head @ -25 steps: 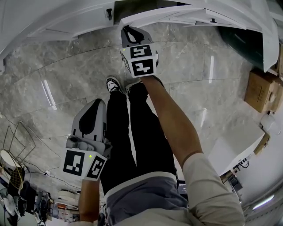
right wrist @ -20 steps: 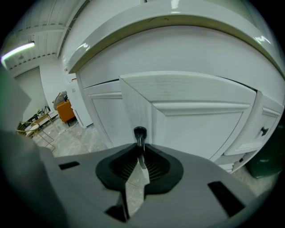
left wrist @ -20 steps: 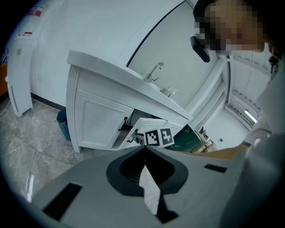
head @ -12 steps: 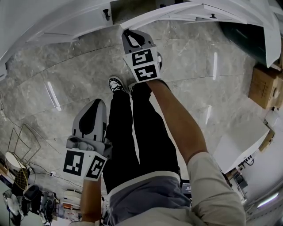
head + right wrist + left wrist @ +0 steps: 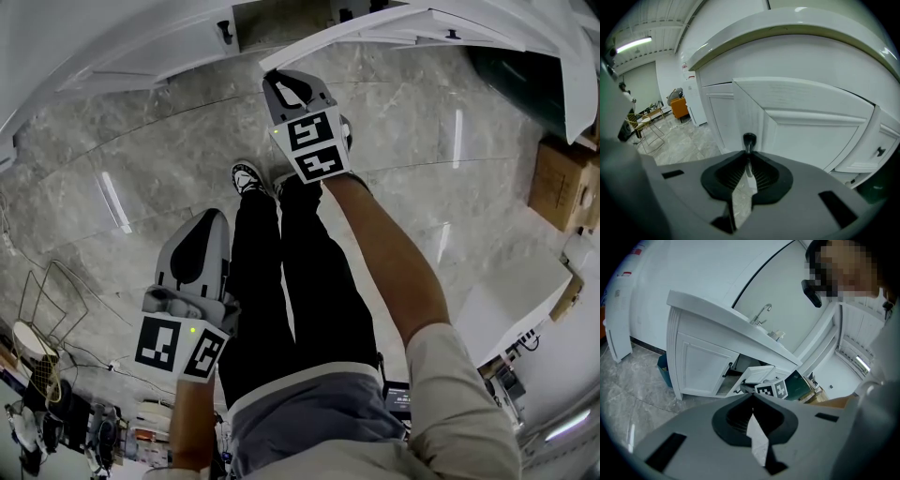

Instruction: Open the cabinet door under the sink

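The white cabinet door stands partway open from the vanity, just below the tabletop edge. It's got a plain panelled front and a small dark handle near its free edge. The right claw is pinched shut on that handle. The left claw hangs low beside the person's leg, jaws together with nothing in them.

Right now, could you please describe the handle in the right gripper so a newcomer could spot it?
Start at the white sink cabinet with the tap on top. One door stands swung open, and the small black handle sits near that door's free edge. Unlike the neighbouring handle on the shut door, this one is pinched in the right gripper.
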`<state>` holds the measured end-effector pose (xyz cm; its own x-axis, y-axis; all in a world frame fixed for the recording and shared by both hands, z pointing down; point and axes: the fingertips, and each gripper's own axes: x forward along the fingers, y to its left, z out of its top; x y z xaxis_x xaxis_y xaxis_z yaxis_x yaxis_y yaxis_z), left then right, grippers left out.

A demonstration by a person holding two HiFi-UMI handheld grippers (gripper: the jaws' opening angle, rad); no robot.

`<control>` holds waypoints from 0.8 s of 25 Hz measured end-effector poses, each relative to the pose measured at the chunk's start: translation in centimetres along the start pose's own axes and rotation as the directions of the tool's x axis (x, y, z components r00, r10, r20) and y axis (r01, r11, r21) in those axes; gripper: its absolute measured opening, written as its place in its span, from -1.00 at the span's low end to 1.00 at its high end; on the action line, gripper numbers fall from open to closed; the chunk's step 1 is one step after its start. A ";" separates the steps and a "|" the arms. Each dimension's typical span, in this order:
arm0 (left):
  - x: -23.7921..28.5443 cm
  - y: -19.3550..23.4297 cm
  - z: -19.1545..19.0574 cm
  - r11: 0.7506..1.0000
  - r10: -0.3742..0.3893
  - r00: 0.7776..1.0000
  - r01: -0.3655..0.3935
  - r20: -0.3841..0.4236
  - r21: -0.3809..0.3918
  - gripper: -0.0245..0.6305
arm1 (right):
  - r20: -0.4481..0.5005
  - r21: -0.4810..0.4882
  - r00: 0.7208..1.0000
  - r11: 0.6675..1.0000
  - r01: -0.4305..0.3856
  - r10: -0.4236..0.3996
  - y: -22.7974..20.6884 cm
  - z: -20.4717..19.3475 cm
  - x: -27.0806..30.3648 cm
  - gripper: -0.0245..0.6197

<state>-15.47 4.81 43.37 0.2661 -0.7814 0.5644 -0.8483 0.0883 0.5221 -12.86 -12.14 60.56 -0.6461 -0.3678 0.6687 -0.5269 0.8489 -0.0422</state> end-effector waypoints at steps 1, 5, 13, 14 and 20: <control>0.0 -0.1 0.1 1.000 -0.002 1.000 0.002 0.001 0.003 -0.93 | -0.001 -0.017 1.000 1.000 -0.007 0.007 0.0 0.0 -0.1 -0.76; -0.1 -0.3 0.2 1.000 0.000 1.000 0.000 -0.003 0.013 -0.93 | -0.004 -0.041 1.000 0.999 -0.028 0.028 0.2 -0.4 -0.6 -0.76; 0.2 -1.0 0.0 1.000 -0.005 1.000 0.005 -0.014 0.013 -0.93 | -0.010 -0.060 0.999 0.997 -0.048 0.048 0.3 -1.4 -1.6 -0.77; 0.2 -1.2 -0.1 1.000 -0.007 1.000 0.007 -0.016 0.015 -0.93 | -0.011 -0.064 0.999 0.997 -0.053 0.052 0.3 -1.5 -1.8 -0.77; 0.7 -2.6 -0.6 0.999 -0.026 0.999 0.027 -0.029 0.024 -0.93 | -0.017 -0.085 0.997 0.994 -0.072 0.070 0.3 -2.8 -3.0 -0.77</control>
<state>-12.82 4.36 42.80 0.3013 -0.7650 0.5693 -0.8519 0.0524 0.5212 -9.52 -9.71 60.56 -0.6720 -0.3006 0.6768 -0.4304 0.9023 -0.0266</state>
